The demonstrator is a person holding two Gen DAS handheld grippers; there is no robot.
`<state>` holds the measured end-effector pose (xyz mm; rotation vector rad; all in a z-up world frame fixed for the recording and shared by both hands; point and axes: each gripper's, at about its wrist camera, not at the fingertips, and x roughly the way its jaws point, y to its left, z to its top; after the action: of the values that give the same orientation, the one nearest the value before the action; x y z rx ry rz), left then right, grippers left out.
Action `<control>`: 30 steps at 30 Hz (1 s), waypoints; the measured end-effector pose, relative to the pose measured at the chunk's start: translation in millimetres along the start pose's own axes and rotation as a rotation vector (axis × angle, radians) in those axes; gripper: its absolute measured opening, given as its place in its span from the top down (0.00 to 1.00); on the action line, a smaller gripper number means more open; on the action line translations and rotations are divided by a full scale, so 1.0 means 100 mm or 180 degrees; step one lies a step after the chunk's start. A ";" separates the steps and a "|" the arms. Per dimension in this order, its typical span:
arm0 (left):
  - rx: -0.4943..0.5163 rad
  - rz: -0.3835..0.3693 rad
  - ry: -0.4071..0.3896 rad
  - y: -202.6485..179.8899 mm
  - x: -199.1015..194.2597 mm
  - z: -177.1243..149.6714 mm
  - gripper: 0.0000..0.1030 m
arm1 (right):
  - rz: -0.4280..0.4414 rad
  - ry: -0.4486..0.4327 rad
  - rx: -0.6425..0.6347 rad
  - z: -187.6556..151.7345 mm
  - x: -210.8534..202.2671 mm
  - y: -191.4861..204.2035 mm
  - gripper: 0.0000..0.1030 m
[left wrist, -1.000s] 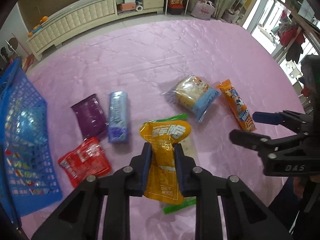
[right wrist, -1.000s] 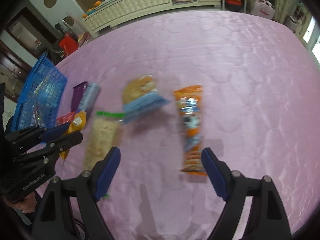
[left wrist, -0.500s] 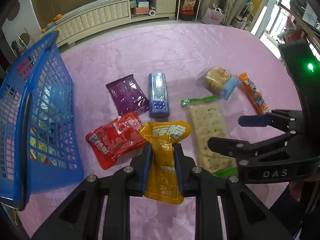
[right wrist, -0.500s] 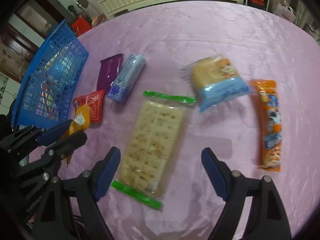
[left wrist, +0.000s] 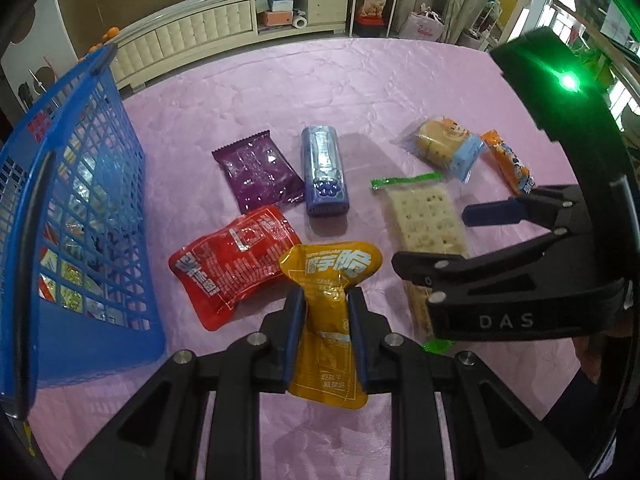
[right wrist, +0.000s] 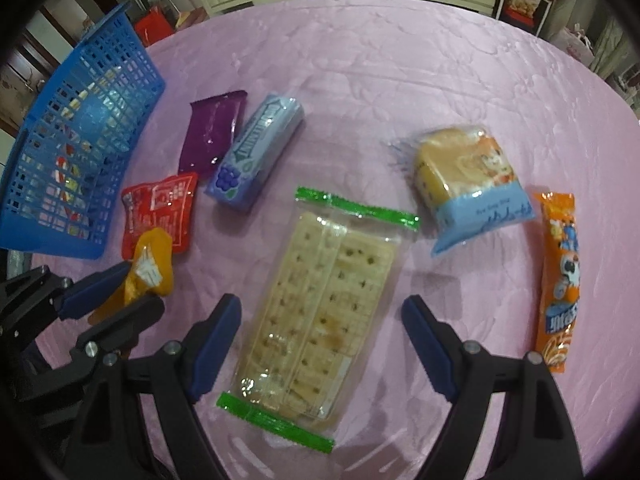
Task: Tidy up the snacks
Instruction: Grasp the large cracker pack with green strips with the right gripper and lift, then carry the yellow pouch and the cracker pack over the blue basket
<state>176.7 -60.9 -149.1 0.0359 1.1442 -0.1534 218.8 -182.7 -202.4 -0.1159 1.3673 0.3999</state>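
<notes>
**Yellow pouch pinched on the left, right jaws spread over the crackers**

The left gripper (left wrist: pixel 325 320) is clamped on a yellow pouch (left wrist: pixel 330 308), its blue pads squeezing the pouch at the waist so the printed top flares out above them and the bottom hangs below. In the right wrist view the same pouch (right wrist: pixel 150 264) shows at the lower left, nipped between the left gripper's (right wrist: pixel 116 296) fingers above the cloth.

The right gripper (right wrist: pixel 320 320) has its jaws spread wide, pointing down at a clear cracker pack (right wrist: pixel 320 312) with green sealed ends. The pack lies flat between the two blue pads, neither pad touching it. From the left wrist view the right gripper (left wrist: pixel 448 236) hangs over the same crackers (left wrist: pixel 424 216), covering their near half.

Around these, on the pink tablecloth (right wrist: pixel 400 80), lie the other snacks. A red pouch (left wrist: pixel 236 264) sits just beside the yellow pouch's top, toward the basket. Beyond it are a purple packet (left wrist: pixel 258 176) and a blue-violet gum pack (left wrist: pixel 323 176), side by side and touching or nearly so. On the far side of the crackers lies a cake in a clear and light-blue wrapper (right wrist: pixel 472 184), and next to that a long orange packet (right wrist: pixel 558 280), near the cloth's edge.

A blue mesh basket (left wrist: pixel 92 184) stands at the left of the table, with wrapped snacks visible through its wall. Past the table, a cream cabinet (left wrist: pixel 224 28) runs along the wall.
</notes>
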 end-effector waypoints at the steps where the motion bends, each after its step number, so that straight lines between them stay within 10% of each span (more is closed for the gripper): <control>1: -0.0005 -0.0004 0.0001 0.00 0.01 -0.01 0.80 | -0.0064 0.0021 -0.0058 0.02 0.02 0.03 0.17; 8: -0.0034 0.0011 -0.0013 0.07 0.04 -0.03 0.80 | -0.0272 -0.0041 -0.0250 0.00 0.05 0.14 0.34; 30: -0.0047 -0.0095 -0.0593 0.04 -1.00 -0.14 0.80 | -0.0077 -0.0945 -0.0770 -0.53 -1.18 0.37 0.38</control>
<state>124.0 -45.0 -64.5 -0.0085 0.9601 -0.1712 139.6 -189.4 -93.7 -0.2621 1.0212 0.5392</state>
